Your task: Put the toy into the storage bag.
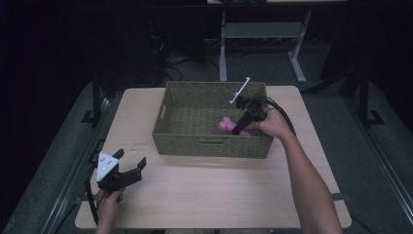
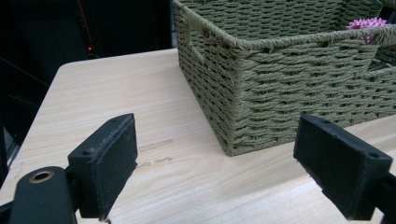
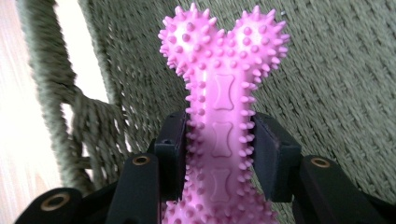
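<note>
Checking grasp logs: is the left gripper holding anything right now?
No. In the left gripper view the left gripper stands open with only bare table between its jaws, short of the basket.

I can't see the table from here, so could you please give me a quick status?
Right gripper shut on pink spiky rubber bone, inside green woven basket. Left gripper open, at wooden table's near-left corner. Nothing obstructing.

Counter (image 1: 209, 195) — one, light wood. Woven green basket (image 1: 209, 144) — one, at the far middle of the counter. Pink spiked bone-shaped toy (image 3: 222, 116) — one, inside the basket at its right. Tools — two: left tool (image 1: 127, 165) at the near left, right tool (image 1: 237, 130) inside the basket. Hands — two, one per tool.
</note>
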Tool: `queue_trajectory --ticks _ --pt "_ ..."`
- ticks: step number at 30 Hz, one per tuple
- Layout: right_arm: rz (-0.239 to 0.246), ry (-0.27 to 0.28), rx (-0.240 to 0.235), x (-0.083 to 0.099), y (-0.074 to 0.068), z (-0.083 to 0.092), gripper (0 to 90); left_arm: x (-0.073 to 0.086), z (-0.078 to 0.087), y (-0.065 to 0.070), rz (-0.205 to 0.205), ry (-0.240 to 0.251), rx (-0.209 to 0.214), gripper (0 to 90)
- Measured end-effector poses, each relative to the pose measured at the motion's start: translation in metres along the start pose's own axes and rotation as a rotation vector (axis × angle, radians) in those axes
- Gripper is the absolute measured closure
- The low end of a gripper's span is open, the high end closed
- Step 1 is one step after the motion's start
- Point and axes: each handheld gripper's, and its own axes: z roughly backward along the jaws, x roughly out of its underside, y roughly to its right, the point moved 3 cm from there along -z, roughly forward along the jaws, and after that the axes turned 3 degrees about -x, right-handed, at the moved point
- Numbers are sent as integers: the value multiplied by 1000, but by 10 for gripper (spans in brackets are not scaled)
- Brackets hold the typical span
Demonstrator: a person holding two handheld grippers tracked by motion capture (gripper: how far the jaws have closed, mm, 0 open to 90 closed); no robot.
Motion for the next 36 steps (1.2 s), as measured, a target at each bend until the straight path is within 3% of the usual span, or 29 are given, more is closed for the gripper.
queue_trajectory --ticks 5,11,13,31,36 --pt "-9 -14 5 2 1 -2 570 0 0 1 -4 -1 3 130" --pt "-11 2 -8 2 1 1 568 0 -1 1 -2 -1 6 130" --pt "-20 29 -19 1 0 3 557 0 -1 2 -3 -2 5 130" --pt "-24 38 17 0 -7 10 441 0 1 2 4 -1 5 130" --pt "-27 77 46 0 -12 20 417 0 1 1 7 5 3 130"
